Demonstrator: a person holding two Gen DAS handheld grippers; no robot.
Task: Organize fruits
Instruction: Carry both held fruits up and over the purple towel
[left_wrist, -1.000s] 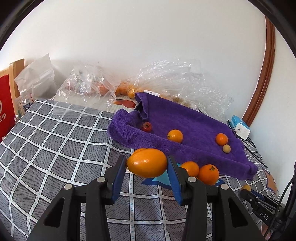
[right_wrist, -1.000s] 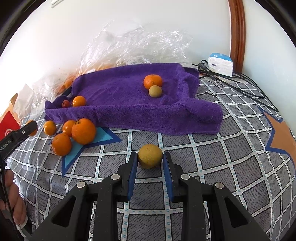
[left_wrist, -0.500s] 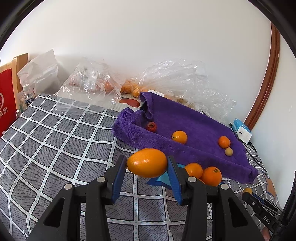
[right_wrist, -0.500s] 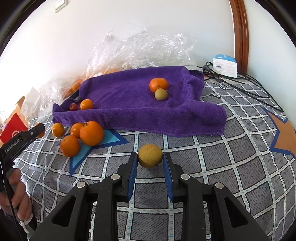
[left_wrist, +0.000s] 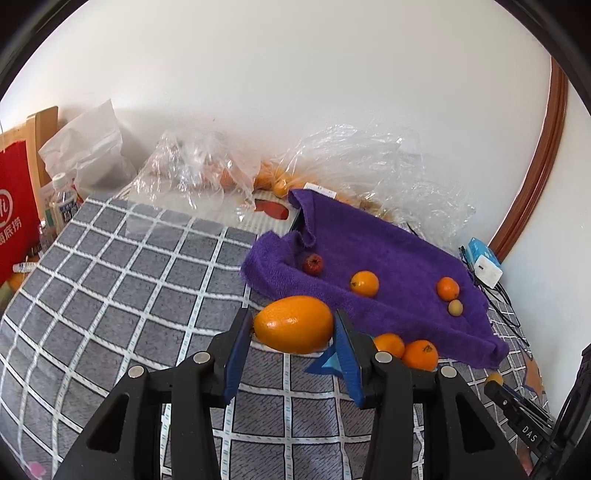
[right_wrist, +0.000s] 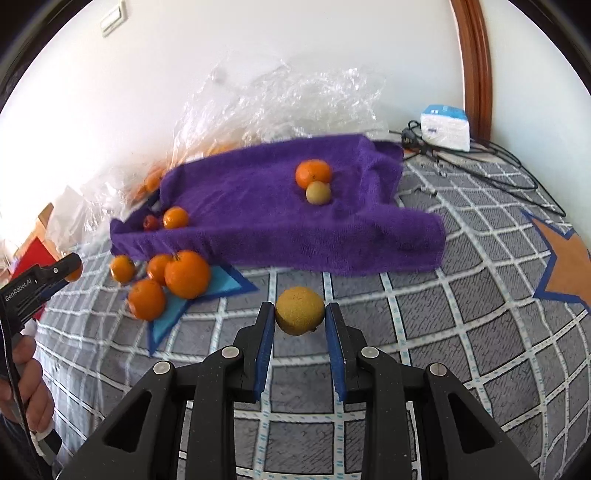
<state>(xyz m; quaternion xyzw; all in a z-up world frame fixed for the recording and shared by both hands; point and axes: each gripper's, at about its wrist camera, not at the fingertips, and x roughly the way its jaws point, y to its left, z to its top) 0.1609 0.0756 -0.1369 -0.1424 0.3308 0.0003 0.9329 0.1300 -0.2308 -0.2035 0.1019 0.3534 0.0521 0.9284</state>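
My left gripper (left_wrist: 293, 325) is shut on a large oval orange fruit (left_wrist: 294, 324), held above the checked cloth just in front of the purple towel (left_wrist: 384, 240). On the towel lie a small red fruit (left_wrist: 313, 264), two oranges (left_wrist: 364, 283) (left_wrist: 447, 288) and a small tan fruit (left_wrist: 455, 307). My right gripper (right_wrist: 300, 312) is shut on a round yellow-brown fruit (right_wrist: 300, 310), also held off the cloth. Several oranges (right_wrist: 186, 274) sit in a cluster on a blue star patch left of it. The left gripper's tip (right_wrist: 70, 266) shows at the left edge of the right wrist view.
Crinkled clear plastic bags (left_wrist: 373, 158) holding more fruit lie against the white wall behind the towel. A white and blue box (right_wrist: 446, 126) and black cables (right_wrist: 498, 162) sit at the far right. A red bag (left_wrist: 14, 206) and a bottle (left_wrist: 62, 203) stand at the left. A hand (right_wrist: 26, 384) grips the left tool.
The left gripper has risen a little with the oval fruit, so the towel and bags sit lower and farther in its view. The right gripper keeps its fruit; its view has tilted slightly.
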